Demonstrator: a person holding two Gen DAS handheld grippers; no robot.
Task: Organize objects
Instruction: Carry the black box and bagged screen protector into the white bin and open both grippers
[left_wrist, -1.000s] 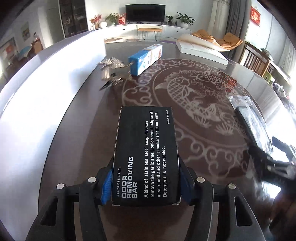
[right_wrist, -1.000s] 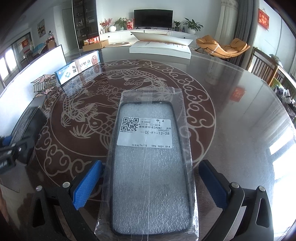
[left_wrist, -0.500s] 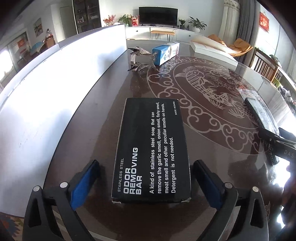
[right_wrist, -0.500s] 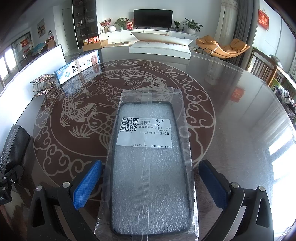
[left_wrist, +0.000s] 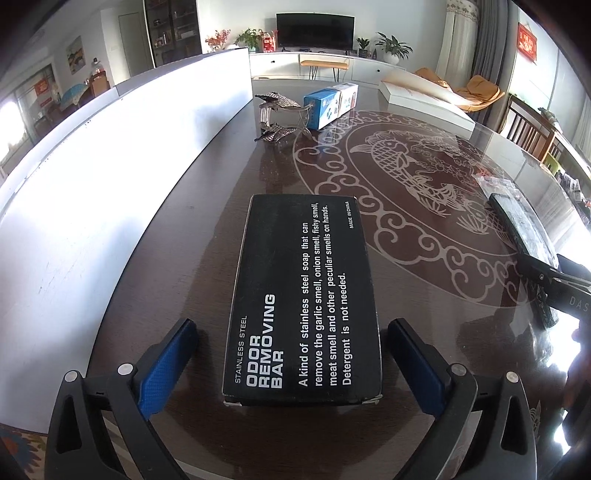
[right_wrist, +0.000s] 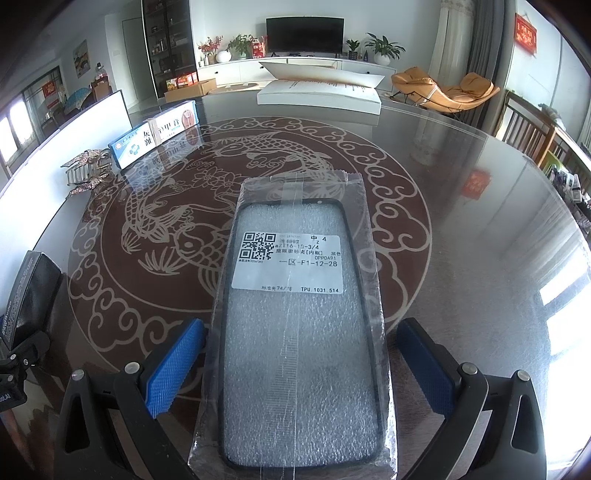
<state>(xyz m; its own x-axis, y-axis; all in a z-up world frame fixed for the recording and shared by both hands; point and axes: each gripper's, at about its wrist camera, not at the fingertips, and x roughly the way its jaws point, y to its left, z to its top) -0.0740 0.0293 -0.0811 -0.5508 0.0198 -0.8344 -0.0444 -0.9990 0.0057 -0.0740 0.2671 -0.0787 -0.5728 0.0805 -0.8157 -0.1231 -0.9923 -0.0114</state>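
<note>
The black box (left_wrist: 301, 295), printed "ODOR REMOVING BAR", is seen lying flat on the bench (left_wrist: 221, 192) near its left edge, close beside the white board (left_wrist: 110, 192) that stands along that edge. The left gripper (left_wrist: 291, 363) is held over the near end of the box with its blue-padded fingers (left_wrist: 166, 365) spread wide; a gap is visible on each side, and the box is touched by neither pad.

Nearer the middle of the bench, over the fish pattern, the bagged phone case (right_wrist: 299, 332) is laid flat, its white label with a QR code facing up. The right gripper (right_wrist: 301, 363) is placed around the near part of the case with its fingers (right_wrist: 173, 369) likewise spread. The left pad is seen just beside the plastic wrap; whether it is touched cannot be told.

Toward the far left corner of the bench, a blue and white carton (left_wrist: 330, 105) is found, with a metal ornament (left_wrist: 279, 118) just beside it. At the far edge a white flat box (right_wrist: 319, 96) is set.
</note>
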